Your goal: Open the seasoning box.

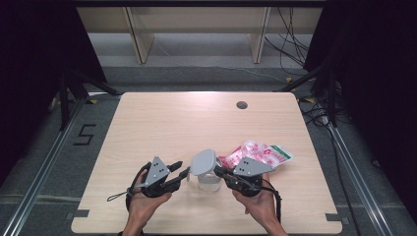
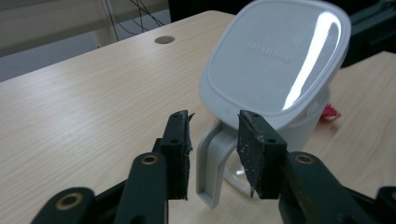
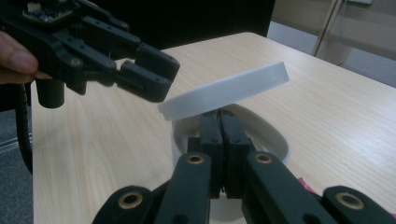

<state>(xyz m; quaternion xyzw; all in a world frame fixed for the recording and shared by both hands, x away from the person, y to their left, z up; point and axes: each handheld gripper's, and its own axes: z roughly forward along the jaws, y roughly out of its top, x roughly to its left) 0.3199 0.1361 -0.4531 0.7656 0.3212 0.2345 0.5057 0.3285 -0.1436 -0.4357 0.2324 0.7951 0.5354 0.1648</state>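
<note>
White plastic lid (image 2: 275,60) stands tilted up above the clear tub (image 1: 209,180) near the counter's (image 1: 162,123) front edge, its flat top facing the left tongs (image 2: 215,140). These are spread, with the lid's hanging clasp (image 2: 212,163) loose between them. The right tongs (image 3: 219,135) are pressed together and reach in under the lid from the opposite side, seemingly pinching its edge. Inside, the tub looks empty. Pink snack packets (image 1: 260,155) lie just behind.
</note>
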